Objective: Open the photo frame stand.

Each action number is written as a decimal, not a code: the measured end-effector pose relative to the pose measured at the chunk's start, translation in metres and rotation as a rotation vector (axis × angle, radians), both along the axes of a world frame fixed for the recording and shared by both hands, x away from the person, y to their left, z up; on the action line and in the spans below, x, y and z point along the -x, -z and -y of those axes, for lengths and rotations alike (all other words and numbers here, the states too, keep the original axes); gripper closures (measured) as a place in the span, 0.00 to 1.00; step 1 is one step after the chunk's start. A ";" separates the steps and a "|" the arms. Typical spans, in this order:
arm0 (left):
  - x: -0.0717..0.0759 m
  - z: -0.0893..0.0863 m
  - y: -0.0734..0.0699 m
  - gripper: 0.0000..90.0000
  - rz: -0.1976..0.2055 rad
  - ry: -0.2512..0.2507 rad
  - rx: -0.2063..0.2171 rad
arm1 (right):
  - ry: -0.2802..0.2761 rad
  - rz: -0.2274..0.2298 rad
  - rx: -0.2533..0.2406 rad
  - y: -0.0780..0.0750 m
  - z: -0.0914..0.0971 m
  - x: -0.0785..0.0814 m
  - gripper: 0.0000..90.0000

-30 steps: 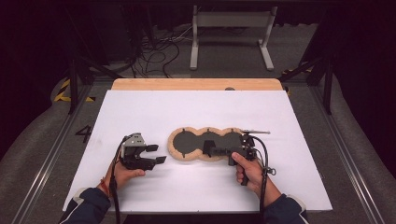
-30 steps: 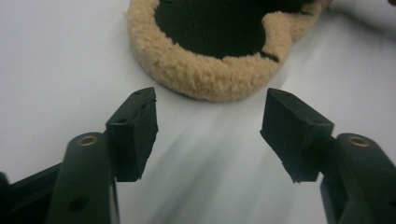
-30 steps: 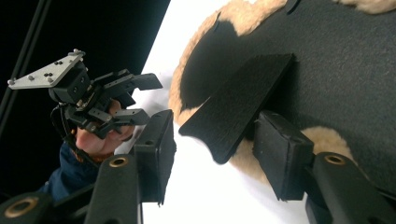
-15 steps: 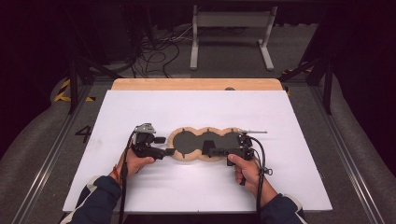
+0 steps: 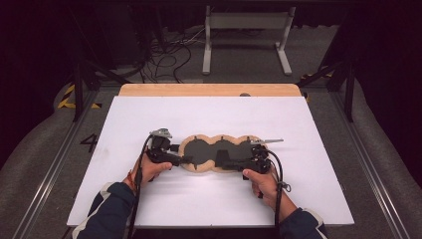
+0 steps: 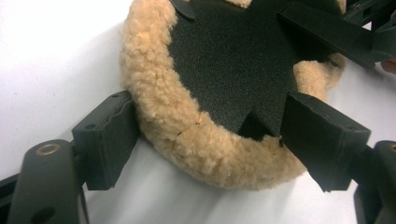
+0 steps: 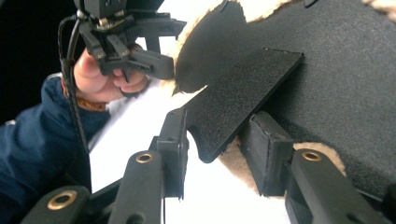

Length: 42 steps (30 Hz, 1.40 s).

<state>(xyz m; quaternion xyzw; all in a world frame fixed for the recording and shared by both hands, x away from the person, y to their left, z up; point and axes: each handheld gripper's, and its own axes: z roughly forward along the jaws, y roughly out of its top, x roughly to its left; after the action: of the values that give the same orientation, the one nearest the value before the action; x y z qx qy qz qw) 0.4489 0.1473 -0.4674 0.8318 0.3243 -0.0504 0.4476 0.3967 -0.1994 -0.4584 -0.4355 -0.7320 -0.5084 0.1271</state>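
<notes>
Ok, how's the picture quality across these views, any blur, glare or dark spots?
High view: the white table is evenly lit, the room behind is nearly black and the picture is soft. Left gripper view: the fleece pad is sharp, the white surface is washed out. Right gripper view: the near jaws are soft, and a dark corner sits behind the hand.

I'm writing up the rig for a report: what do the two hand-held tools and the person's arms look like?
Both tools are black. The left tool carries a grey plate on top; the right tool bears a thin grey piece. A black cable trails from each. Up close, the fingers are flat, blocky black pads on arms with brass-coloured rivets. The person wears dark blue sleeves with pale trim and an orange wristband.
</notes>
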 end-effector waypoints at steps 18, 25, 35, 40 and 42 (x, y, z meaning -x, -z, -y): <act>-0.002 -0.010 0.003 0.33 -0.017 -0.047 0.079 | -0.023 0.049 -0.002 0.002 -0.001 -0.003 0.67; 0.004 -0.002 0.000 0.43 -0.010 0.003 0.039 | 0.011 -0.035 -0.037 -0.001 -0.011 -0.003 0.67; 0.005 -0.011 -0.001 0.40 -0.005 -0.046 0.032 | 0.038 -0.136 -0.042 -0.009 0.015 0.002 0.51; 0.003 -0.009 -0.001 0.38 0.002 -0.049 0.021 | 0.113 -0.177 -0.083 -0.010 0.024 0.000 0.45; 0.003 -0.009 -0.001 0.37 0.001 -0.055 0.018 | 0.131 -0.188 -0.097 -0.010 0.026 -0.002 0.43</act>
<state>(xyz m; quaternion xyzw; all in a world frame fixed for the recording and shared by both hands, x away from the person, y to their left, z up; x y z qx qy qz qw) 0.4456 0.1560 -0.4668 0.8186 0.3466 -0.0405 0.4563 0.3985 -0.2255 -0.4487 -0.5215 -0.6612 -0.5074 0.1827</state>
